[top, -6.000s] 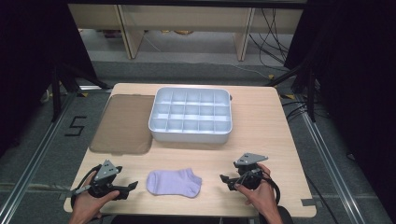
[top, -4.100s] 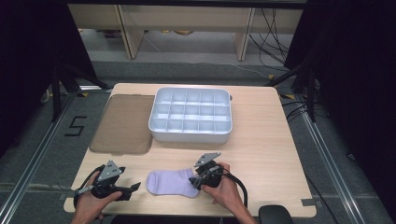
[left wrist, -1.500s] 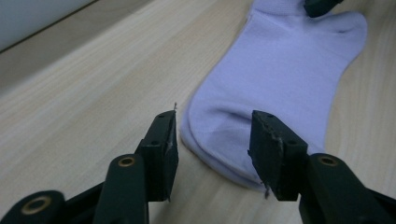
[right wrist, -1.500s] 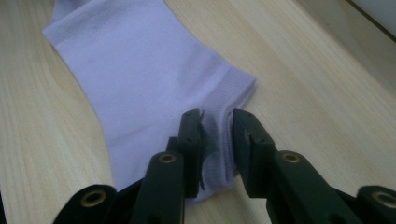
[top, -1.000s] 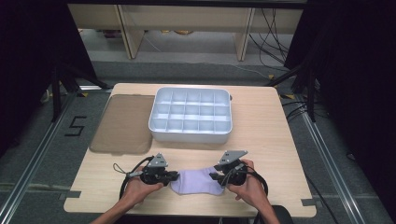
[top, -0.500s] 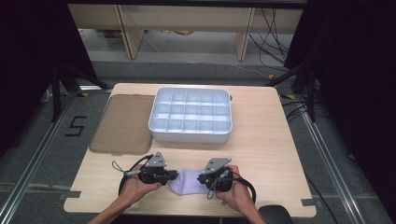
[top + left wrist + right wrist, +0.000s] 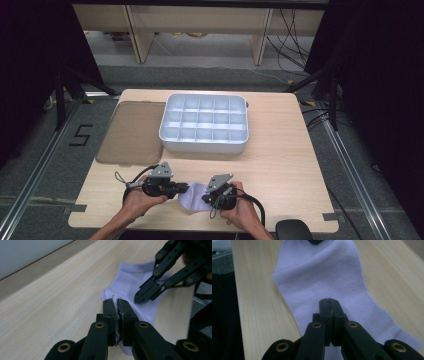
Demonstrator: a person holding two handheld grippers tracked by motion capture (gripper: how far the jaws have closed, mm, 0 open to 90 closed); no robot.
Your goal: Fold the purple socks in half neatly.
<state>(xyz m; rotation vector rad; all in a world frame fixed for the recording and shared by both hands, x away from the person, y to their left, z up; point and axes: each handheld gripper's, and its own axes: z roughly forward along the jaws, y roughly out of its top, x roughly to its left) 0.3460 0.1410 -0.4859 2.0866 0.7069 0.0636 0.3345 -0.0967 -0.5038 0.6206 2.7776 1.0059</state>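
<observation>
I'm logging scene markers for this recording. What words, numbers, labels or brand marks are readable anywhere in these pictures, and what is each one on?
"5": dark tape strips on the grey floor left of the table, seen in the high view.
No readable text, label or brand on the sock, the compartment tray, the brown lid, or the left gripper and right gripper.

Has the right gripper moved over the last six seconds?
Yes. The right gripper has come in leftward from the table's right side, and is now shut on the pale lilac sock, below the white divided tray.
</observation>
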